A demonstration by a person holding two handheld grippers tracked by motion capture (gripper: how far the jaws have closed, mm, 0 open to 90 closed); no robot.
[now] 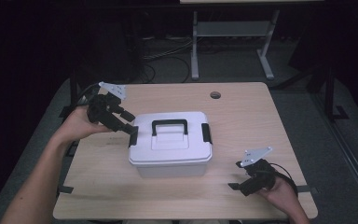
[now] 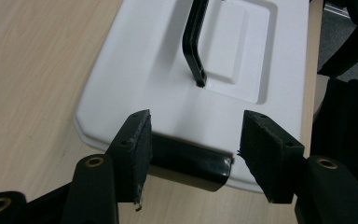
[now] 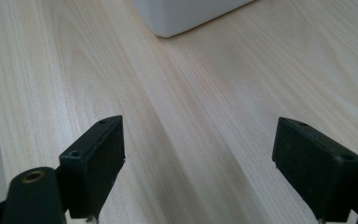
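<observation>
A white plastic box [image 1: 170, 144] with a black carry handle [image 1: 169, 126] lying flat in its lid stands mid-table. In the left gripper view the lid [image 2: 168, 70] and handle [image 2: 193, 51] run away from me. My left gripper [image 1: 131, 123] is at the box's left end, its jaws either side of the black left latch [image 2: 189, 163]. The gripper [image 2: 193, 140] is open: a gap shows between the latch and one pad [image 2: 265, 154]. My right gripper [image 1: 235, 175] hovers open over bare wood near the front right, the gripper [image 3: 198, 154] holding nothing, a box corner [image 3: 182, 14] beyond it.
The wooden table [image 1: 242, 116] has a round cable hole [image 1: 215, 95] near its back edge. A second black latch [image 1: 206, 133] sits on the box's right end. Behind the table stand the legs of another desk [image 1: 233, 28] with cables on the floor.
</observation>
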